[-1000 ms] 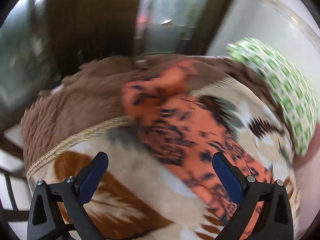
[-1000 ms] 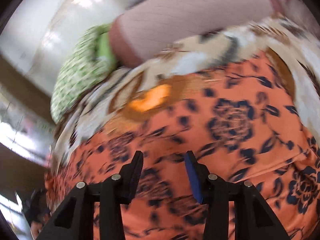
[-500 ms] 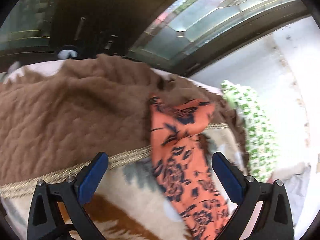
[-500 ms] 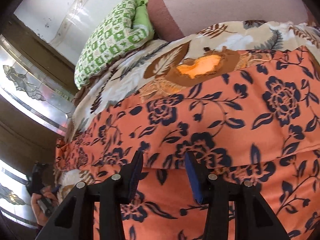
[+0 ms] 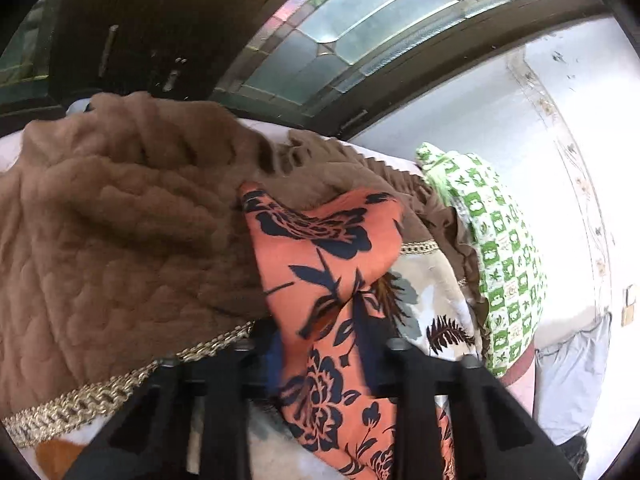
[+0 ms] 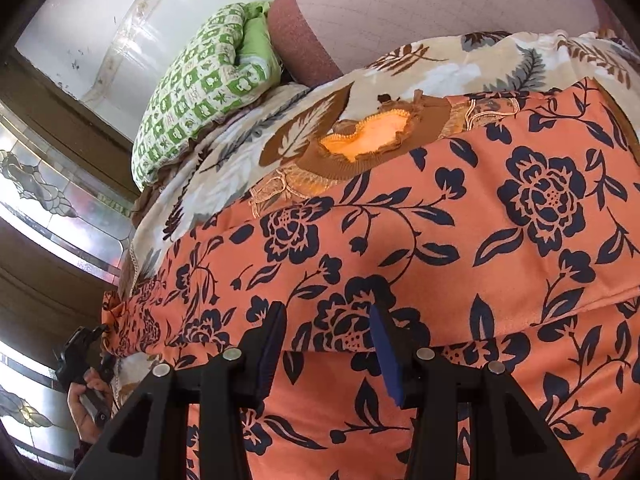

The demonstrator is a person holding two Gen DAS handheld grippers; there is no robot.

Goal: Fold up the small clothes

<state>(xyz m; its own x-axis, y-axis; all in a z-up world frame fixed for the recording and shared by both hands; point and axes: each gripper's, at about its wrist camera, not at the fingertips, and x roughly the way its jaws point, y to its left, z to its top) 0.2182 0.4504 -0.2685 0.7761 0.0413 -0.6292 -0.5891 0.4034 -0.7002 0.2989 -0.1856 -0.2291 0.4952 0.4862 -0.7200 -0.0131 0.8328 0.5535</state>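
Note:
An orange garment with dark blue flowers (image 6: pixel 420 240) lies spread on a leaf-patterned blanket (image 6: pixel 400 80). A brown and orange knit neckline (image 6: pixel 368 140) shows at its far edge. In the left wrist view my left gripper (image 5: pixel 320 360) is shut on the garment's end (image 5: pixel 328 264) and holds it raised over the blanket. In the right wrist view my right gripper (image 6: pixel 328 344) sits over a folded edge of the garment, fingers partly closed with cloth between them. The left gripper also shows small in the right wrist view (image 6: pixel 82 354).
A brown quilted blanket (image 5: pixel 120 232) covers the bed's left part. A green checked pillow (image 5: pixel 496 248) lies by the white wall (image 5: pixel 520 112); it also shows in the right wrist view (image 6: pixel 200 92). A pink mattress edge (image 6: pixel 400 4) is behind. A stained-glass window (image 5: pixel 380 20) stands beyond.
My left gripper has closed from wide open onto the garment's end and moved in close to it. My right gripper has stayed at the same width over the garment.

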